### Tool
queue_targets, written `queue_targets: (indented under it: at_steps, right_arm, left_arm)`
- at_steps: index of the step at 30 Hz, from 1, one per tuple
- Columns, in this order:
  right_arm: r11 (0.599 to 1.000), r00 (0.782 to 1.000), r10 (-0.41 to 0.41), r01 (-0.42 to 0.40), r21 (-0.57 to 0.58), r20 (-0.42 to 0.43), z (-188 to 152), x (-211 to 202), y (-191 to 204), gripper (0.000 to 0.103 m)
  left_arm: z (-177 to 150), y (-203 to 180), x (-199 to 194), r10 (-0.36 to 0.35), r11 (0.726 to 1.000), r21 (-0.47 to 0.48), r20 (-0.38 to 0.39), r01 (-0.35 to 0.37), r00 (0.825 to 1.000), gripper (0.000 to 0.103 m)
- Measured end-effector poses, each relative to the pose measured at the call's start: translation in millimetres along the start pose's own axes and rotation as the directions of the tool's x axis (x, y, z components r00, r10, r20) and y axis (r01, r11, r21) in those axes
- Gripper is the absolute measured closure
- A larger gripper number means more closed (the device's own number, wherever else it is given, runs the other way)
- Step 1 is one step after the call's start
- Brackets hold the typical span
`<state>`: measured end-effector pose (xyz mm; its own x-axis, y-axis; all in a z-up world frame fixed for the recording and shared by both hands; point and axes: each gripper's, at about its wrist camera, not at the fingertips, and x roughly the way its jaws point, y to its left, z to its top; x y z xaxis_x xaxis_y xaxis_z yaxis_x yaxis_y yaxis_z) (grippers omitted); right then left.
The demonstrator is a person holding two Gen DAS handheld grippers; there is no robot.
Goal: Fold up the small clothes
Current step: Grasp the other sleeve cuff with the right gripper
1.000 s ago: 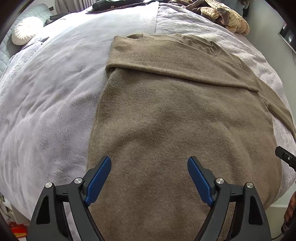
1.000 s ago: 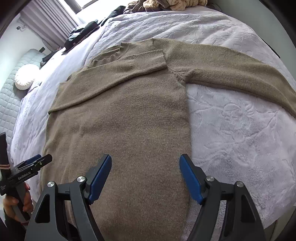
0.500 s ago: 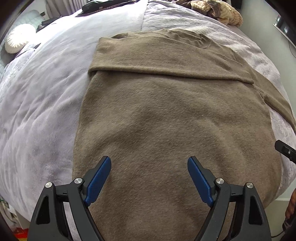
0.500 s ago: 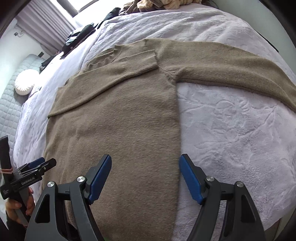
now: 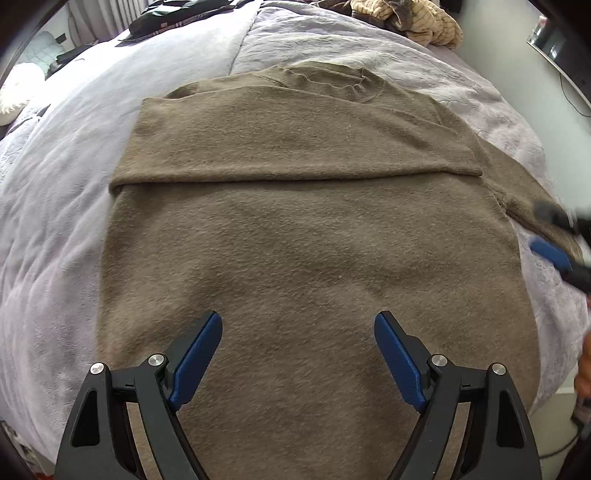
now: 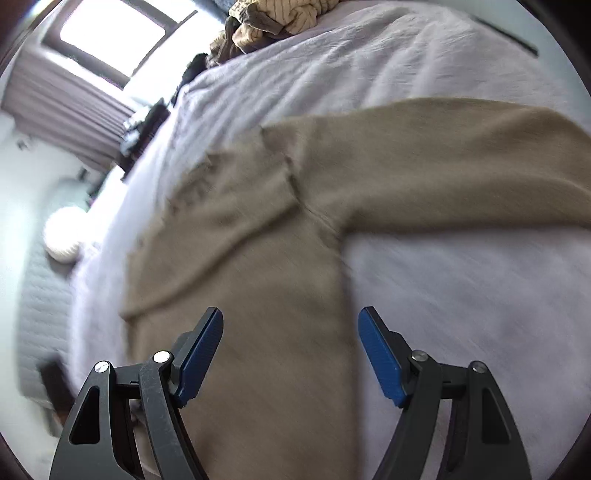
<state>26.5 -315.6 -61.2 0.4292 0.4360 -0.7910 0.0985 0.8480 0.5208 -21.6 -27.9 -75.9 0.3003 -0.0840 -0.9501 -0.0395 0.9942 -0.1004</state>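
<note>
A brown knit sweater (image 5: 303,243) lies flat on the bed, its left sleeve folded across the chest (image 5: 295,147). My left gripper (image 5: 297,332) is open and empty above the sweater's lower body. In the right wrist view the sweater (image 6: 258,295) is blurred; its right sleeve (image 6: 461,166) stretches out flat to the right. My right gripper (image 6: 290,328) is open and empty over the sweater's right side edge. It also shows in the left wrist view (image 5: 557,236) at the right edge, near the armpit.
A lilac bedspread (image 5: 66,221) covers the bed. A heap of tan and brown clothes (image 5: 413,18) lies at the far end. Dark garments (image 5: 166,18) lie at the far left. A white round cushion (image 6: 64,236) sits by the headboard.
My right gripper has swung forward and up toward the right armpit, blurring its view. My left gripper has moved a little right over the sweater's middle. Both stay open.
</note>
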Motion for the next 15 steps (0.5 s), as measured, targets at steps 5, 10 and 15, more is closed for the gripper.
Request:
queue_targets:
  at_steps: [5, 10, 15]
  right_arm:
    - [0.995, 0.995, -0.087, 0.088, 0.037, -0.043, 43, 60, 12, 0.049]
    - [0.981, 0.979, -0.196, 0.196, -0.007, -0.047, 57, 86, 15, 0.089]
    - [0.958, 0.965, -0.259, 0.25, -0.139, -0.049, 42, 66, 25, 0.091]
  left_arm:
    - [1, 4, 6, -0.017, 0.999, -0.031, -0.024, 0.016, 1.0, 0.018]
    - [2, 17, 10, -0.016, 0.998, -0.055, -0.041, 0.014, 0.999, 0.018]
    - [3, 26, 15, -0.022, 0.998, -0.067, -0.047, 0.019, 0.999, 0.018]
